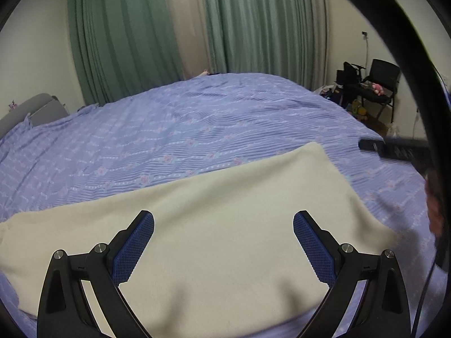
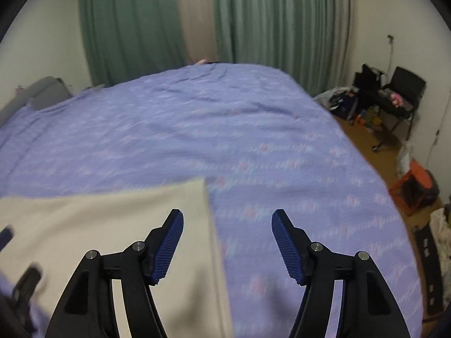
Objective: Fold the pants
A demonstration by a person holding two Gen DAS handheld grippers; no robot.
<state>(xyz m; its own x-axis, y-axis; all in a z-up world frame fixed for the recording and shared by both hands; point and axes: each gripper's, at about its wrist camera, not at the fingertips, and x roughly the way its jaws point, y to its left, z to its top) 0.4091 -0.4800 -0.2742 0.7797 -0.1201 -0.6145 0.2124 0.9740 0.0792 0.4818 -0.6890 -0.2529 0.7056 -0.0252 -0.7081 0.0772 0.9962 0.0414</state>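
Left wrist view: bed (image 1: 197,129) is carrying cream pants (image 1: 214,219), lying flat and looking already folded into a rectangle. Left gripper (image 1: 223,242) is hovering above them, fingers spread, empty. Right gripper (image 2: 227,242) is hanging wide open over their right edge. Next probably: pinching that edge, folding again.

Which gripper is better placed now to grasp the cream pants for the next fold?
Left, probably. The left gripper is open with the pants between its fingers; the right gripper straddles their edge, mostly over the bedspread.
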